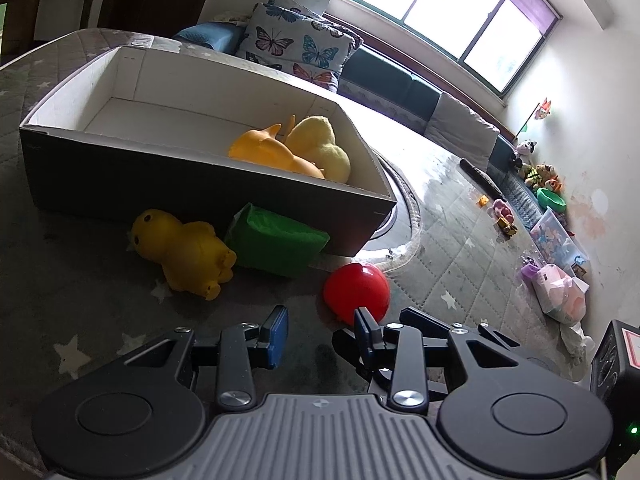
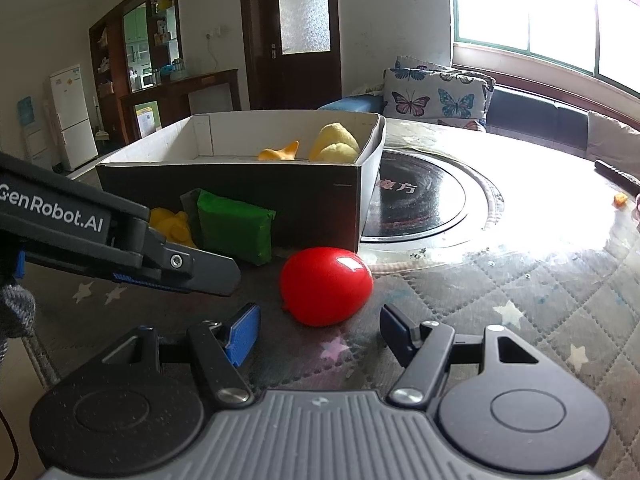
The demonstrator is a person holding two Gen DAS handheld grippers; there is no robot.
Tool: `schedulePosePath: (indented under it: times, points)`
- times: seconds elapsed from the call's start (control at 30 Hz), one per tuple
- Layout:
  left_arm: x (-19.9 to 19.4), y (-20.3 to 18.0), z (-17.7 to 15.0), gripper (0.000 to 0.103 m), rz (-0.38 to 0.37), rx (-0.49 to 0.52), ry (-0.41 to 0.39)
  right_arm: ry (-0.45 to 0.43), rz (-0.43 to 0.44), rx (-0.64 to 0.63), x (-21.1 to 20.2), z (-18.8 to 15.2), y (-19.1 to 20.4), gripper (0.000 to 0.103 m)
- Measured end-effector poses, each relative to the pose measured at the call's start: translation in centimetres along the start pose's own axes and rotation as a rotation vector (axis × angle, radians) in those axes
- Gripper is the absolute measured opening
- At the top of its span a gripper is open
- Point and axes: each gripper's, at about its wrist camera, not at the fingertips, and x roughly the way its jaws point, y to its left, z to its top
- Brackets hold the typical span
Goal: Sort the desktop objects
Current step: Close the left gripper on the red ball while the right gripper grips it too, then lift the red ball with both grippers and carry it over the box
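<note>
A red balloon (image 2: pixel 326 285) lies on the star-patterned mat just ahead of my right gripper (image 2: pixel 318 330), which is open and empty with the balloon between and beyond its fingertips. The balloon also shows in the left wrist view (image 1: pixel 357 290). My left gripper (image 1: pixel 322 330) is open and empty, its right fingertip near the balloon; its body shows in the right wrist view (image 2: pixel 120 240). A yellow rubber toy (image 1: pixel 184 252) and a green packet (image 1: pixel 276 244) lie against the cardboard box (image 1: pixel 120 176). The box holds an orange toy (image 1: pixel 272 150) and a yellow plush (image 1: pixel 320 146).
A round black hotplate (image 2: pixel 420 204) is set in the table right of the box. A dark stick (image 1: pixel 480 178) and small toys (image 1: pixel 504 216) lie at the far side. Butterfly cushions (image 2: pixel 436 96) and a bench stand behind the table.
</note>
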Motion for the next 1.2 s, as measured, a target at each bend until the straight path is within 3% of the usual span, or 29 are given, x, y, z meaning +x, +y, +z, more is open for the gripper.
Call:
schedulePosePath:
  times: [0.57, 0.77, 1.2]
  points:
    - [2.7, -1.6, 1.3, 0.038, -0.008, 0.051, 0.033, -0.006, -0.015, -0.037, 2.1, 1.0, 0.1, 0.067]
    - [3.5, -2.1, 1.6, 0.038, -0.004, 0.074, 0.037, -0.004, -0.011, -0.049, 2.1, 1.1, -0.1, 0.059]
    - [4.1, -3.1, 1.3, 0.039, 0.002, 0.163, 0.067, -0.004, 0.003, -0.056, 1.6, 0.9, 0.0, 0.058]
